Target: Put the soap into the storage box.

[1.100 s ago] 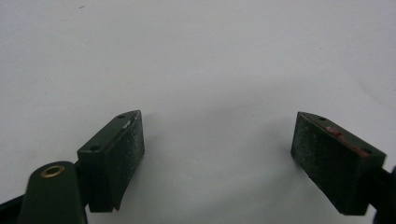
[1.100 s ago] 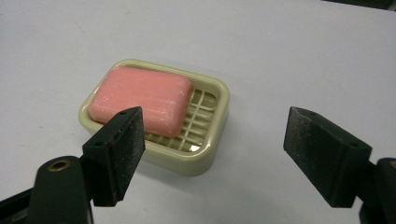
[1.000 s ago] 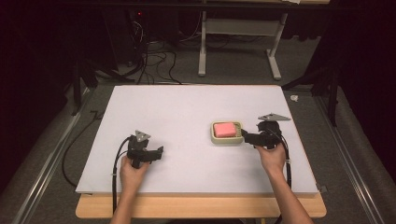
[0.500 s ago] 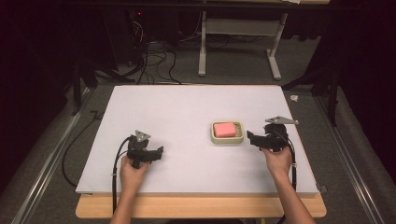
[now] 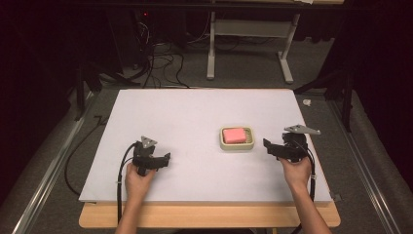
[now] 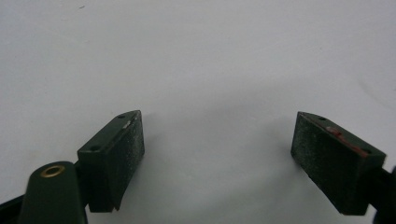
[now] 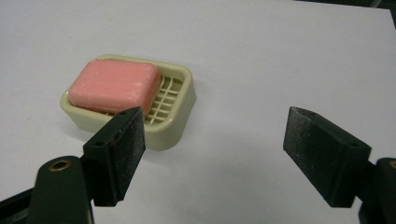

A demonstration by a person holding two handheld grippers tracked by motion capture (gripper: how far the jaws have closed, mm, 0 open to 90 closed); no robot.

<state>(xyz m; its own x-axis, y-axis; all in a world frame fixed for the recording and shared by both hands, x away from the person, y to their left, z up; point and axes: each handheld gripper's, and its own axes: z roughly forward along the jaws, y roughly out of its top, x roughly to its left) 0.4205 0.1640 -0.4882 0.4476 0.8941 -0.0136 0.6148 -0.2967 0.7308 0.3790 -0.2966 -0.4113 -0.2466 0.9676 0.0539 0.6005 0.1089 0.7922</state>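
A pink bar of soap (image 5: 234, 135) (image 7: 115, 86) lies in a cream slotted soap dish (image 5: 237, 145) (image 7: 180, 107) right of the table's middle. My right gripper (image 5: 269, 148) (image 7: 212, 156) rests just right of the dish, jaws wide apart and empty, pointing left toward it. The soap sits toward one end of the dish, leaving its grid bare at the other. My left gripper (image 5: 167, 160) (image 6: 217, 161) rests at the front left of the table, open over bare white surface with nothing between its fingers.
The white tabletop (image 5: 195, 112) has a wooden front edge (image 5: 209, 217). Metal rails run along both sides. Cables (image 5: 160, 63) and a stand's legs (image 5: 248, 53) lie on the dark floor behind the table.
My right gripper has drawn back to the right, away from the soap dish. The dish, the soap and the left gripper have stayed where they were.
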